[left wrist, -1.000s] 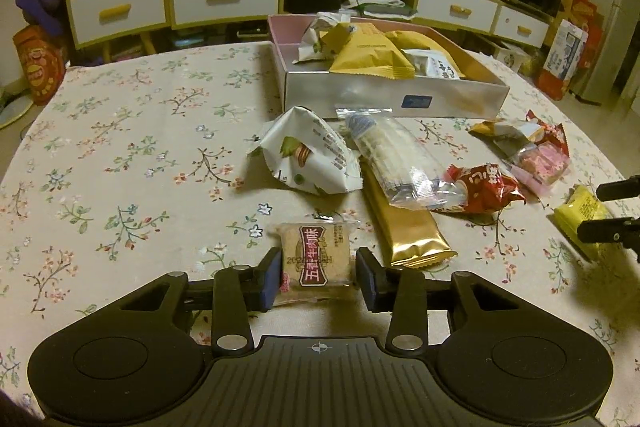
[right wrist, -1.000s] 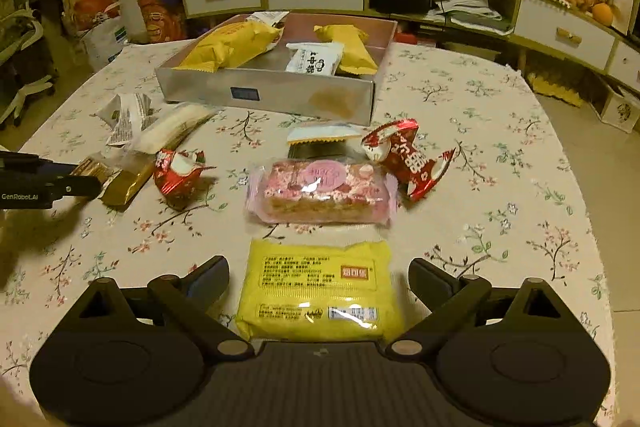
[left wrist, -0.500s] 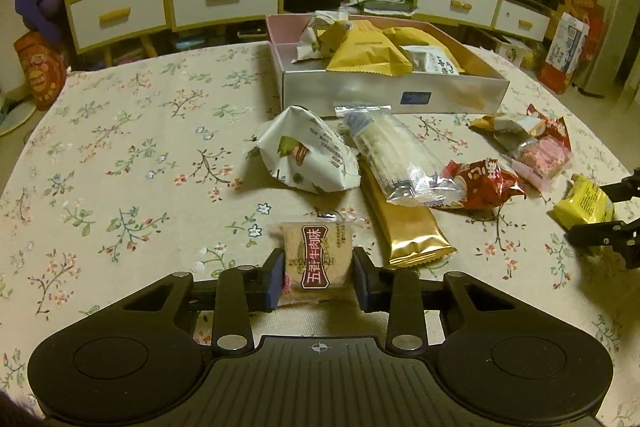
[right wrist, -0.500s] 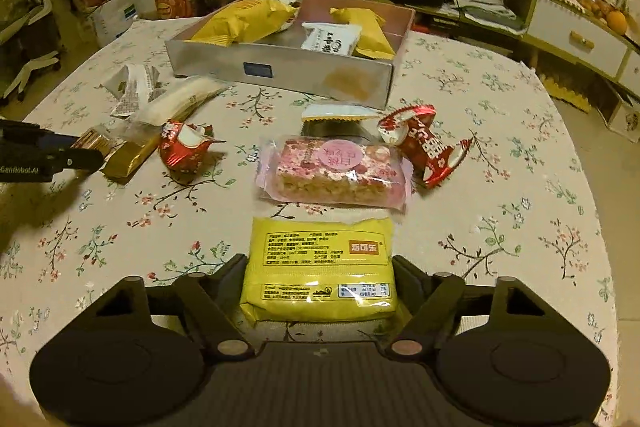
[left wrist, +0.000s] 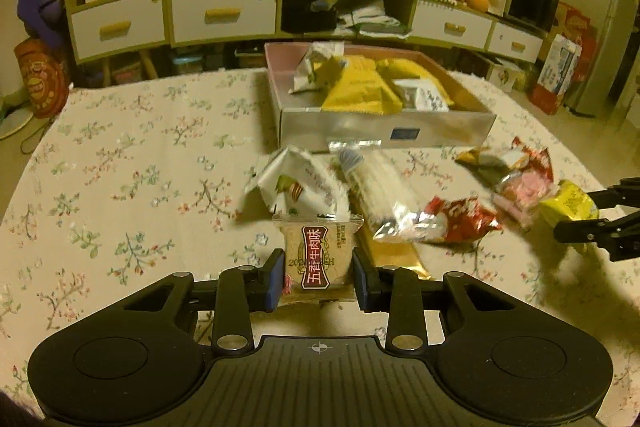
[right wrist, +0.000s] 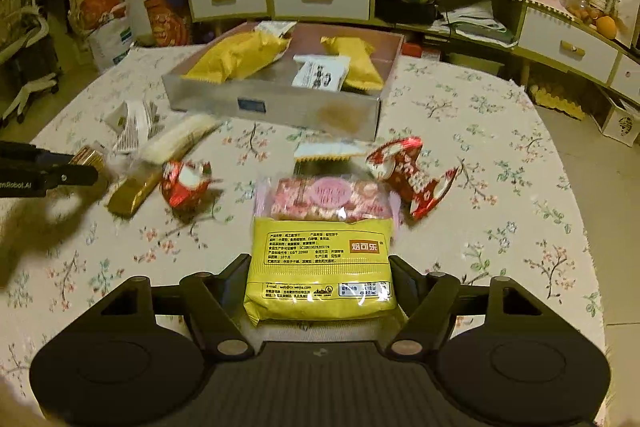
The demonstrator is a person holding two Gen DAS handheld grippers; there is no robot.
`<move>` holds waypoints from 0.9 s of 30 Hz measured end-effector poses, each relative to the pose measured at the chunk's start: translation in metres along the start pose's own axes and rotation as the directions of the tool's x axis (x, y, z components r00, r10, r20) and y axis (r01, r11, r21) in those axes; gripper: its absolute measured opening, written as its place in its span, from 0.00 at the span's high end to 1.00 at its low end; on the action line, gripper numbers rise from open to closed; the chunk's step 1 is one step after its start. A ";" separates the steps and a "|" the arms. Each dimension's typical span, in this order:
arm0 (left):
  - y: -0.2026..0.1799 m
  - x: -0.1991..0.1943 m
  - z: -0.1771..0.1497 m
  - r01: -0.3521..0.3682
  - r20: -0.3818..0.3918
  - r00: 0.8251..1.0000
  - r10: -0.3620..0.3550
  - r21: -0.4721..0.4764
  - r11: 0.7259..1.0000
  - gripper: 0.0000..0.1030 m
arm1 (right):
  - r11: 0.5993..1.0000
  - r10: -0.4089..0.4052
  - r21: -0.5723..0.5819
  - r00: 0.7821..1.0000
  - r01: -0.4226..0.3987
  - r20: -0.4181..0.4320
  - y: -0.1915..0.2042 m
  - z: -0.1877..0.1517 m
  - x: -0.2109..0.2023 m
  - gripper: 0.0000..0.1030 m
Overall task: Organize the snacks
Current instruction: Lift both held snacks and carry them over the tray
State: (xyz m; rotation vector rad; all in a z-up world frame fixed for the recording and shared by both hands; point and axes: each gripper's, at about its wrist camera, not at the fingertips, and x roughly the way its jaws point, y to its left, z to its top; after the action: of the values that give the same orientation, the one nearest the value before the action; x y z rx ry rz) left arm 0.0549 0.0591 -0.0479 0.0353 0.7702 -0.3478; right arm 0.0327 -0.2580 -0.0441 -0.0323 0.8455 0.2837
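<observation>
My left gripper is shut on a small tan snack packet with a dark red label and holds it above the table. My right gripper is shut on a yellow snack pack, also lifted; it shows at the right of the left wrist view. A silver box with a pink inside stands further back and holds yellow bags and white packets; it also shows in the right wrist view.
Loose snacks lie on the floral tablecloth: a white-green packet, a clear cracker sleeve, a gold bar, red wrappers, a pink rice cake pack. Cabinets with drawers stand behind.
Both grippers closed on their packets and lifted them off the table. The views have tipped toward the box.
</observation>
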 end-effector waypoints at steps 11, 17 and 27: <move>-0.010 -0.005 0.038 0.020 0.051 0.998 -0.020 0.004 1.000 0.69 | 0.999 -0.001 0.046 0.998 -0.002 0.064 -0.007 0.035 -0.001 0.59; -0.013 0.013 0.067 0.029 0.037 0.999 -0.029 0.003 1.000 0.69 | 0.997 0.024 0.068 0.996 -0.030 0.087 -0.005 0.060 0.008 0.59; -0.026 0.058 0.104 0.066 0.012 0.998 -0.065 -0.030 0.997 0.69 | 0.987 0.075 0.136 0.994 -0.085 0.081 -0.007 0.095 0.037 0.59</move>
State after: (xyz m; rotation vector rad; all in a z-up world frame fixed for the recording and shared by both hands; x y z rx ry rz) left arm 0.1559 0.0015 -0.0105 -0.0202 0.7662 -0.3982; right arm 0.1270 -0.2423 -0.0093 0.1419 0.7906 0.2989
